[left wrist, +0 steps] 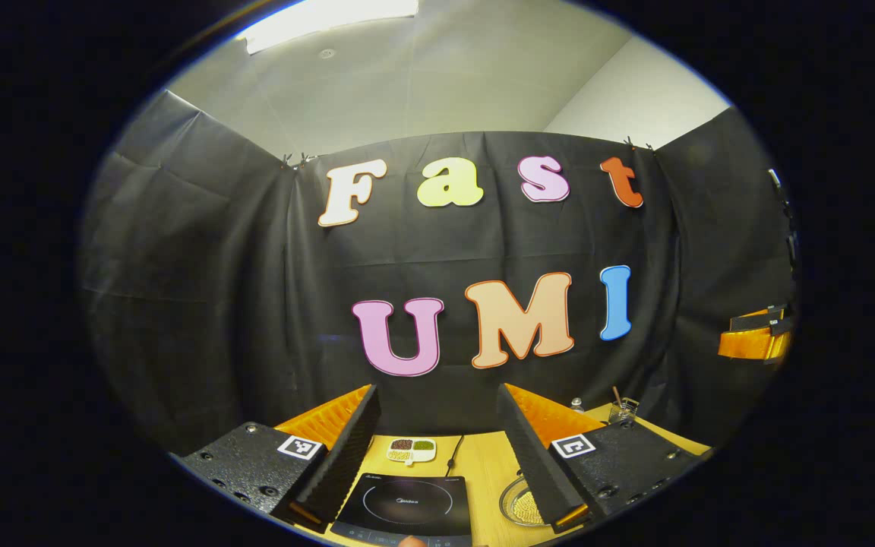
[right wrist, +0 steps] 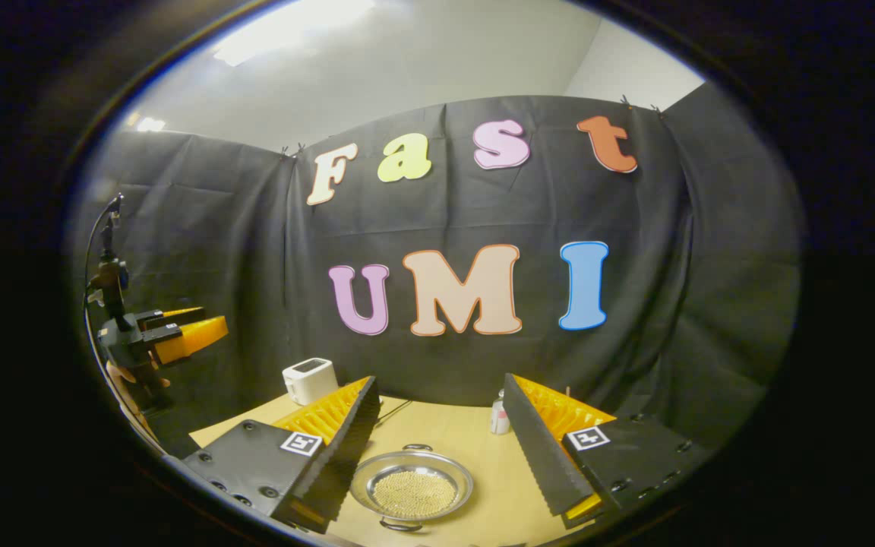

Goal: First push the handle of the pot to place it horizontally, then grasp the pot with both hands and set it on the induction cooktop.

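Note:
In the right gripper view a shallow silver pot (right wrist: 412,486) holding yellow beads sits on the wooden table (right wrist: 475,441), between and just beyond my open right gripper (right wrist: 439,387). One small loop handle (right wrist: 416,447) points away from me and the other (right wrist: 399,524) points toward me. In the left gripper view the black induction cooktop (left wrist: 403,505) lies between the fingers of my open left gripper (left wrist: 437,403). The pot's rim (left wrist: 517,501) peeks out to the cooktop's right, partly hidden by a finger. Both grippers hang above the table and touch nothing.
A small white dish of beans (left wrist: 412,450) sits behind the cooktop, with a cord (left wrist: 454,452) beside it. A glass jar (left wrist: 623,410) stands at the back right. A white toaster (right wrist: 310,380) and a small bottle (right wrist: 500,416) stand at the table's far side.

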